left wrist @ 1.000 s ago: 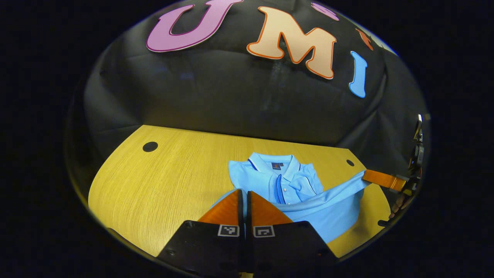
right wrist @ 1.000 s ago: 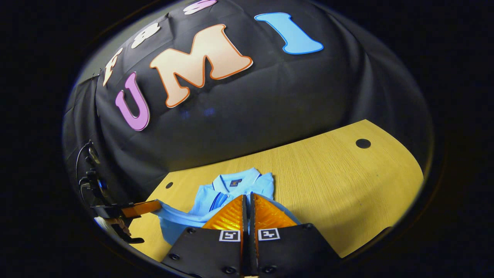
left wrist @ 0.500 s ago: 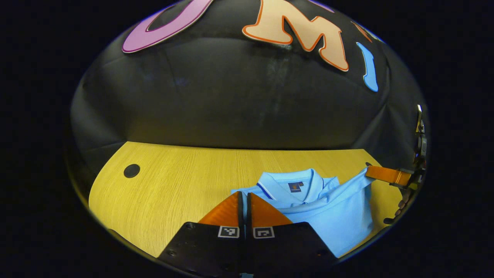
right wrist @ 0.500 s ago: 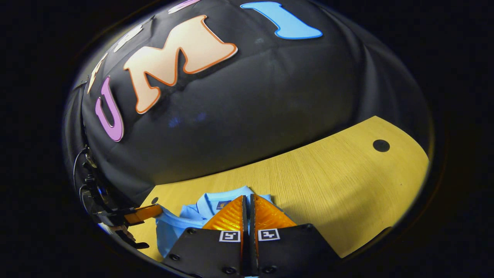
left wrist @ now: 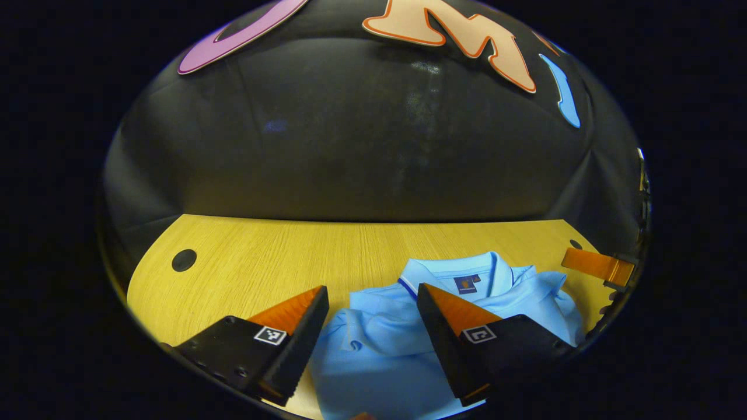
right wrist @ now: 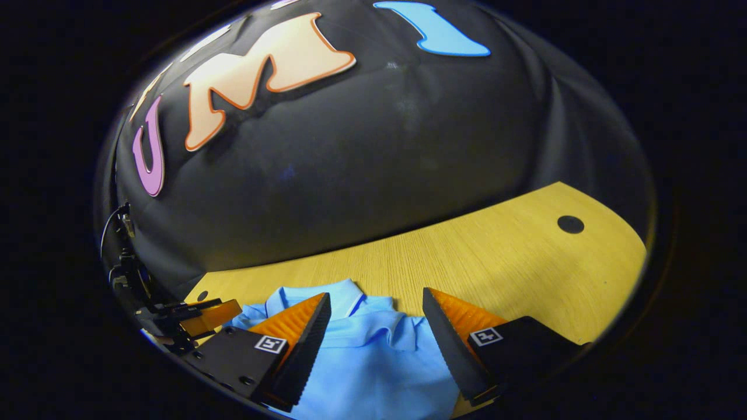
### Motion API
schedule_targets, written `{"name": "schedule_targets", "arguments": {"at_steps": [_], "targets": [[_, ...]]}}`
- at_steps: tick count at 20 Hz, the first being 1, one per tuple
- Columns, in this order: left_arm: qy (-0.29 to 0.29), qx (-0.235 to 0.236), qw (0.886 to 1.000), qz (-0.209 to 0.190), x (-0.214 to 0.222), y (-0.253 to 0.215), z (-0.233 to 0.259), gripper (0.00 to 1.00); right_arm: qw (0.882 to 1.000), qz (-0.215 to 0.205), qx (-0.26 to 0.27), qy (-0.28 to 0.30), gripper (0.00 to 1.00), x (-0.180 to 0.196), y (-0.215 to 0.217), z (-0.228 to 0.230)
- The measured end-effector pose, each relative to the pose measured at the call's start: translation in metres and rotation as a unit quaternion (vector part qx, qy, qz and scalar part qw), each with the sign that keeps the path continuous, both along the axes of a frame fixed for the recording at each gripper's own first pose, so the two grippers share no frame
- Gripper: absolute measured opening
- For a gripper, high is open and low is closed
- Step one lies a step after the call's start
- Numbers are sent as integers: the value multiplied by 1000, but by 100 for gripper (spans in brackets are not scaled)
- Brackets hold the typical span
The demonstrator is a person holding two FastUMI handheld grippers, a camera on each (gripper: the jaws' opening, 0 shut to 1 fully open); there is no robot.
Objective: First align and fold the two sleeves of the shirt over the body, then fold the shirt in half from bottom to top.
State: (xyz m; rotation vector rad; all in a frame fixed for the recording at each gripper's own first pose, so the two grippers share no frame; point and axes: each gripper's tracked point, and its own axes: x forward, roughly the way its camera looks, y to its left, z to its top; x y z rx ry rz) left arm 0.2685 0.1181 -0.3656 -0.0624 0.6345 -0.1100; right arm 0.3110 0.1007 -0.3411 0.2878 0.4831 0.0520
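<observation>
Left hand-held gripper (left wrist: 372,297) wide over folded shirt (left wrist: 385,350), right hand-held gripper (right wrist: 376,303) wide too — seemingly empty

The shirt's (left wrist: 385,356) lower part is cut off; the fingers (right wrist: 303,326) hide its collar partly.

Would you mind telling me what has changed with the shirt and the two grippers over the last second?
Both hand-held grippers, left and right, were shut on the hem of the light blue polo shirt, carried it up to the collar, then opened and let go. The shirt now lies folded in half. It remains on the yellow wooden table.
</observation>
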Motion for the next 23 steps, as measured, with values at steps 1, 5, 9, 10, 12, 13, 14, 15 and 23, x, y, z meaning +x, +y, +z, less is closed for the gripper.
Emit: {"name": "schedule_targets", "arguments": {"at_steps": [1, 5, 9, 10, 12, 13, 14, 15, 23], "targets": [[-7, -6, 1000, 3, -5, -1, 7, 94, 1000, 1, -2, -10, 92, -4, 1, 9], [-47, -5, 999, 10, -29, -4, 51, 96, 998, 17, -19, -49, 98, -38, 3, 50], [-89, 2, 996, 9, -68, -16, 107, 96, 995, 28, -42, -87, 97, -88, 0, 93], [-100, 4, 995, 6, -79, -20, 124, 96, 994, 28, -45, -97, 97, -101, -2, 104], [-126, 9, 992, 3, -104, -27, 156, 96, 992, 28, -49, -113, 98, -128, -6, 130], [-135, 14, 991, 3, -118, -30, 170, 96, 991, 26, -54, -118, 98, -143, -9, 141], [-146, 18, 989, 0, -133, -33, 185, 95, 990, 26, -57, -128, 98, -159, -11, 153], [-160, 23, 987, -2, -147, -37, 200, 95, 988, 26, -56, -140, 98, -173, -11, 166], [-201, 37, 979, 11, -229, -42, 263, 95, 983, 55, -55, -169, 97, -270, -4, 206]]}}
